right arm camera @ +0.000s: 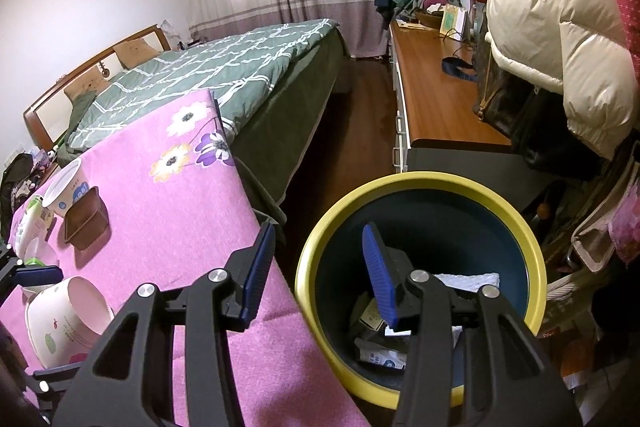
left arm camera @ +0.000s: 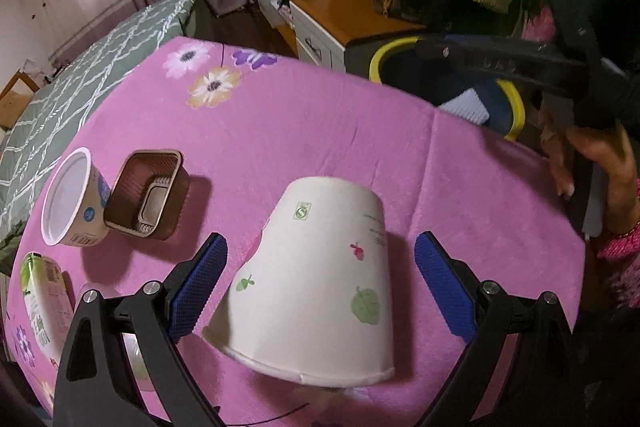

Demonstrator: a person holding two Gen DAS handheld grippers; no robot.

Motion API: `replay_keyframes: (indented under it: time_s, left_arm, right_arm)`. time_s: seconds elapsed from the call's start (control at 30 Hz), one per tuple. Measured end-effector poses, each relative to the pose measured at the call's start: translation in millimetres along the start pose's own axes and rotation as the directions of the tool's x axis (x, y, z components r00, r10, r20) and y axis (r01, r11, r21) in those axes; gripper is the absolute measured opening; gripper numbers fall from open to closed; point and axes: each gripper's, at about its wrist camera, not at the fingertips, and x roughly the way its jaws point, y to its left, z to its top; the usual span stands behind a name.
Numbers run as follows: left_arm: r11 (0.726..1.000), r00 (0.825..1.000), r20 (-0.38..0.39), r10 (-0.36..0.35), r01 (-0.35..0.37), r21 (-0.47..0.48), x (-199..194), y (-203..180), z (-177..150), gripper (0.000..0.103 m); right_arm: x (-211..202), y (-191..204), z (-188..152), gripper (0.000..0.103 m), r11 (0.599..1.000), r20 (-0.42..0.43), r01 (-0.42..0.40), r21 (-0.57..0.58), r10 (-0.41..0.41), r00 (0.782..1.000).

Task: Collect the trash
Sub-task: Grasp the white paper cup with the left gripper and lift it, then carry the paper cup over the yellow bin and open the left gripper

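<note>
Lying on its side at lower centre of the left wrist view, between spread blue fingers (left arm camera: 202,283) of the left gripper (left arm camera: 320,281) and touching neither: white paper cup (left arm camera: 316,279). Best closed gently across the mid-wall to avoid crushing, then carried to the yellow-rimmed bin (right arm camera: 420,183). Above that bin, right gripper (right arm camera: 318,277) gaping, holding nothing. Upper left on the pink cloth (left arm camera: 304,131): yogurt cup (left arm camera: 72,199), brown tray (left arm camera: 148,195).

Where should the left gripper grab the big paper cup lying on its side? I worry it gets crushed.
Grip the paper cup across its side wall at mid-body, straight ahead from where the open left gripper straddles it. It lies tipped, rim nearest, tapering away. Squeeze gently; the thin wall probably dents.
</note>
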Motion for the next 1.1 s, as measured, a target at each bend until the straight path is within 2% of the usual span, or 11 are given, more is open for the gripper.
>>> replay_keyframes:
  time_s: [0.1,0.13,0.2,0.37,0.5,0.8,1.1]
  left_arm:
    - [1.0,1.0,-0.03,0.003,-0.003,0.019,7.8,0.2,-0.5,0.092]
    - [1.0,0.999,-0.036,0.003,-0.002,0.024,9.4,-1.1,-1.2,0.09]
    - [1.0,0.999,-0.047,0.009,-0.008,0.026,10.8,-1.4,-2.1,0.077]
    - [1.0,0.999,-0.033,0.006,-0.007,-0.008,3.3,2.5,-1.4,0.068]
    - [0.999,1.0,-0.004,0.015,-0.015,-0.035,-6.9,4.0,1.9,0.068]
    - [0.999,0.998,0.064,0.0,0.003,-0.052,-21.9,-21.4,31.0,0.068]
    - [0.996,0.992,0.096,-0.086,0.088,-0.012,1.5,-79.5,93.7,0.068]
  right_arm:
    - [0.6,-0.6,-0.6,0.044,1.0,-0.003,-0.002,0.003,0.002,1.0]
    - [0.5,-0.7,-0.6,0.044,1.0,-0.002,-0.003,0.004,0.003,1.0]
    - [0.5,-0.7,-0.6,0.044,1.0,0.0,-0.004,0.005,0.004,1.0]
    - [-3.8,0.1,-2.5,0.044,1.0,0.016,-0.029,-0.011,0.029,0.999]
    - [-14.7,-6.5,-7.4,0.044,0.998,0.003,-0.059,-0.033,0.059,0.998]
    - [-54.2,-50.2,-18.0,0.044,0.993,0.016,-0.012,-0.116,0.014,1.0]
    - [-85.5,-112.4,-37.6,0.044,0.999,0.035,0.044,-0.031,-0.043,0.998]
